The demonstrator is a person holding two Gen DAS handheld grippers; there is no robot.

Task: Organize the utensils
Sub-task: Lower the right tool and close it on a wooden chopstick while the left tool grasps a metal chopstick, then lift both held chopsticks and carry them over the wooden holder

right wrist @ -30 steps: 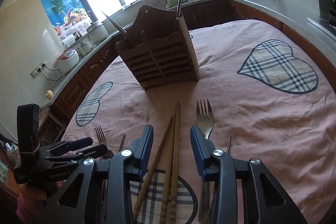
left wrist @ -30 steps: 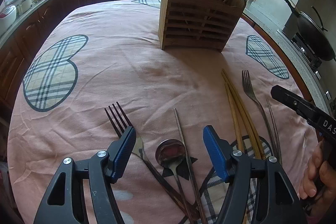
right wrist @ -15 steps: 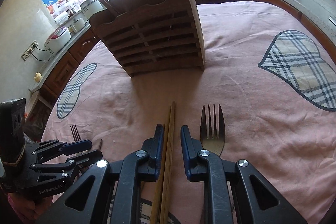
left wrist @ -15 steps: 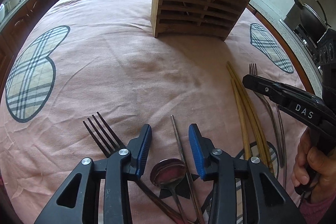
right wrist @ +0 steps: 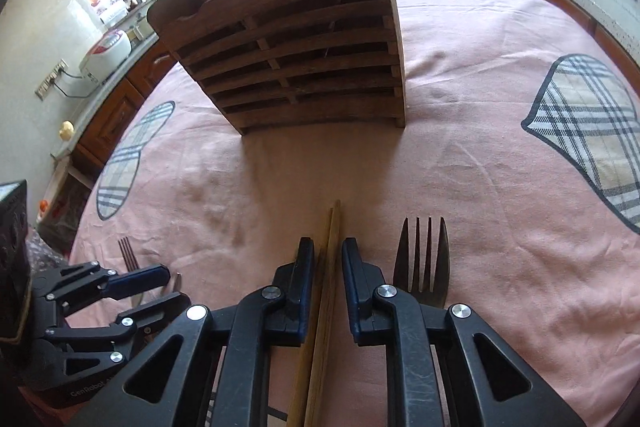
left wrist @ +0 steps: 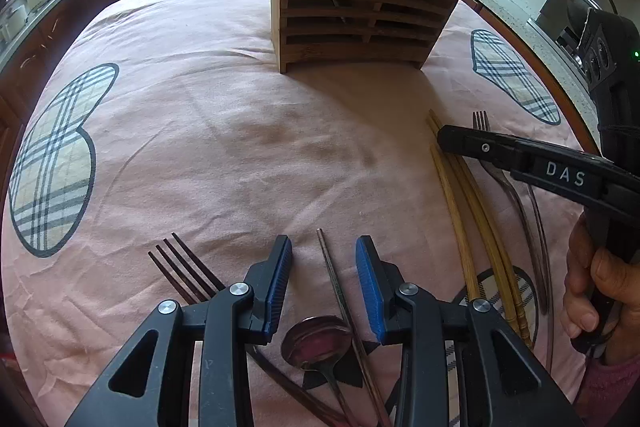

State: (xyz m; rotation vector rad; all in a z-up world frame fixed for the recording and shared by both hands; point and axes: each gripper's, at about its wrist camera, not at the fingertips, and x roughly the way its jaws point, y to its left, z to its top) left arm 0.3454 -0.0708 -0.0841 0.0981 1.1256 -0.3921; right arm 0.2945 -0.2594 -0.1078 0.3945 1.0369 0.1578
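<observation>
Both of my grippers have dropped toward the pink cloth and narrowed since the earlier frames. At lower centre of its view, my right gripper (right wrist: 323, 291) is nearly shut around the wooden chopsticks (right wrist: 329, 267), contact unclear; my left gripper (left wrist: 323, 283) stands part-open astride the metal chopstick (left wrist: 332, 273), not touching. This looks like the pick-up step: next I must pinch firmly, lift, and carry to the wooden holder (right wrist: 296, 67) at upper centre.
</observation>
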